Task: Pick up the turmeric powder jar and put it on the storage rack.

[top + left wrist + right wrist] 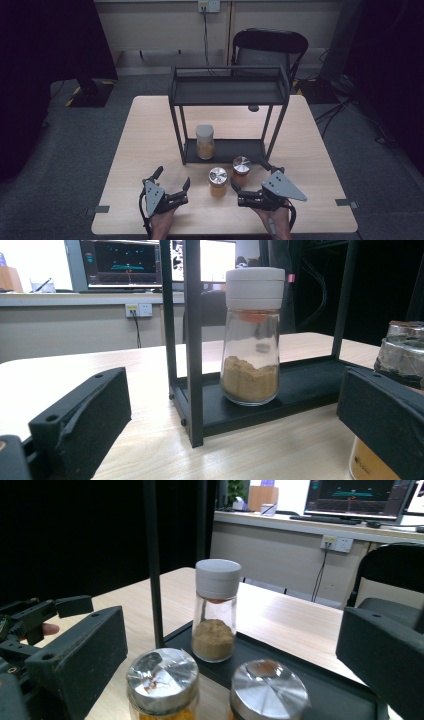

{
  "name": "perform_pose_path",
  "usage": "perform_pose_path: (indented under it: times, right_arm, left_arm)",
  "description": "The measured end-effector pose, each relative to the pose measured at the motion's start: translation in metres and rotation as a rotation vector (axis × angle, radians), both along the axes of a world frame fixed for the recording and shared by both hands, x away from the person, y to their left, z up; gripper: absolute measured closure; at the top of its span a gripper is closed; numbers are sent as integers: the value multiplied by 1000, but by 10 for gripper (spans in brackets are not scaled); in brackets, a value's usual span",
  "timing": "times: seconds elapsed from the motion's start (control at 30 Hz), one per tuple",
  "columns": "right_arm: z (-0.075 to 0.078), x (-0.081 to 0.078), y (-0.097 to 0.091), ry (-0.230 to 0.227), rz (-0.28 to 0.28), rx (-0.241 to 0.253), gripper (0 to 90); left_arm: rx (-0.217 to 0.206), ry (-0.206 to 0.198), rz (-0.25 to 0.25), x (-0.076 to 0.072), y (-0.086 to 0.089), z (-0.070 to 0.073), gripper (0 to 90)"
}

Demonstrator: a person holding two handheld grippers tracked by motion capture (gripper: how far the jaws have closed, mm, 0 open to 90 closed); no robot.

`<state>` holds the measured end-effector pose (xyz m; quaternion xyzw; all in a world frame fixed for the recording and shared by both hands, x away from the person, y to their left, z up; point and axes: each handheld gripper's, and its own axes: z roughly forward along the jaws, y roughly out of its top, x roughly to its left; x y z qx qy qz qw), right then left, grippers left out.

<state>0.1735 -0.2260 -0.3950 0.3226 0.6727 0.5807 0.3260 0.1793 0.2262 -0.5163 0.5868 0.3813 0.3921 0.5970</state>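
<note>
Three jars on the table, all placed relative to the black rack at its middle. White-cap jar stands upright on the rack's bottom shelf, toward the shelf's left end; tan powder fills roughly its lower third. Same jar in left gripper view, just behind the rack's front left post, and in right gripper view.

Two steel-lid jars stand on the table just in front of the rack's bottom shelf, off it. Left steel-lid jar sits a little farther from the rack, orange-yellow contents; in right gripper view its lid is dented and shiny. Right steel-lid jar sits close to the shelf's front edge; right gripper view. The two are near each other but apart.

Left gripper in front of the rack's left corner, to the left of the left steel-lid jar, jaws spread wide, nothing between them, pointing toward the rack. Right gripper in front of the rack's right half, jaws spread wide on either side of the right steel-lid jar without touching it, holding nothing.

Chair beyond the rack, off the table
</note>
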Motion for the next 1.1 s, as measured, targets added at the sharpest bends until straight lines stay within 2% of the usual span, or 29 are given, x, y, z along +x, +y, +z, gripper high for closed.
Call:
perform_pose_path:
  times: [0.27,0.53,0.73,0.93,1.1]
  right_arm:
    - [13,10,9,4,40,-39,0]
    - [26,16,17,8,44,-85,0]
    - [38,23,23,30,53,-150,0]
    - [45,27,25,37,59,-159,4]
    - [52,35,25,75,71,-169,16]
  left_arm:
    - [1,4,5,0,-1,1,3]
    - [1,4,6,0,-1,1,3]
    - [1,4,8,0,-1,1,3]
    - [1,3,8,0,-1,1,4]
    - [1,3,5,0,-1,1,6]
